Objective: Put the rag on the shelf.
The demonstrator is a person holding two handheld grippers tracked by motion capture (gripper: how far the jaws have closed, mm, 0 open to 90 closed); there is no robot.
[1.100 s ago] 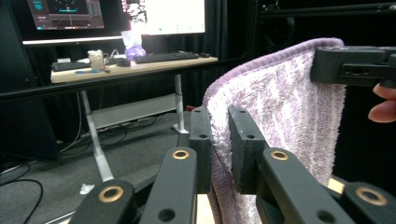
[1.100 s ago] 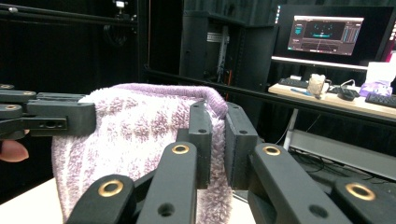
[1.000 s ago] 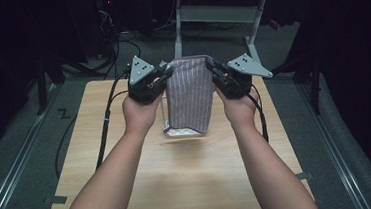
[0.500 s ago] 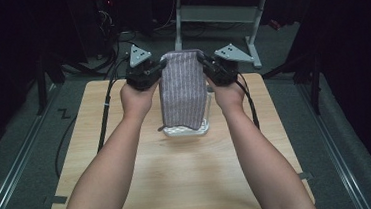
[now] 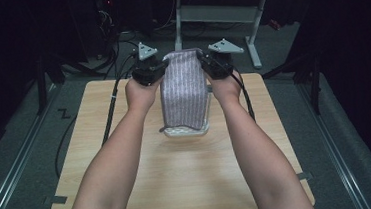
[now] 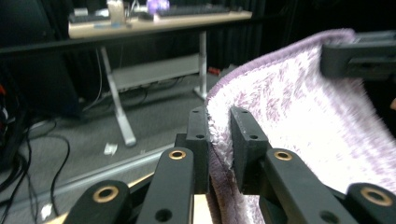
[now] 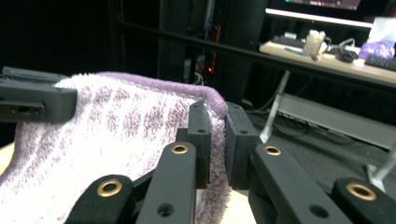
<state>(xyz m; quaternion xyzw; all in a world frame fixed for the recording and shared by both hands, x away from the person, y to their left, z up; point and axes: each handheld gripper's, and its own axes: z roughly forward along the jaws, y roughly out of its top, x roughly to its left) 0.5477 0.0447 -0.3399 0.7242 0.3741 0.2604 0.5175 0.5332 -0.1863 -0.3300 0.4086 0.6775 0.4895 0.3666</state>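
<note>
Both grippers are clamped on cloth: my left gripper (image 6: 219, 140) has its jaws nearly closed on the left edge of a purple-and-white striped towel (image 5: 182, 92), and my right gripper (image 7: 215, 135) pinches the opposite edge the same way, with only the thickness of the pile between the pads. From above, the left gripper (image 5: 147, 71) and right gripper (image 5: 216, 64) sit level with each other over the far half of the wooden table (image 5: 127, 154), holding the top hem taut between them.

Nearest me, the towel's lower end rests on the table, folded under a little so the white underside shows. From there it rises away from me to the hem, so its long axis runs near to far, stripes along that line, top edge pointing at the far side.

I judge it light, soft and limp, likely to sag or swing wherever it is unsupported. The bound corners look like the surest hold, since the fluffy pile could creep out of a shallow pinch.

Beyond the table stands a desk (image 6: 159, 21) with clutter on it.
</note>
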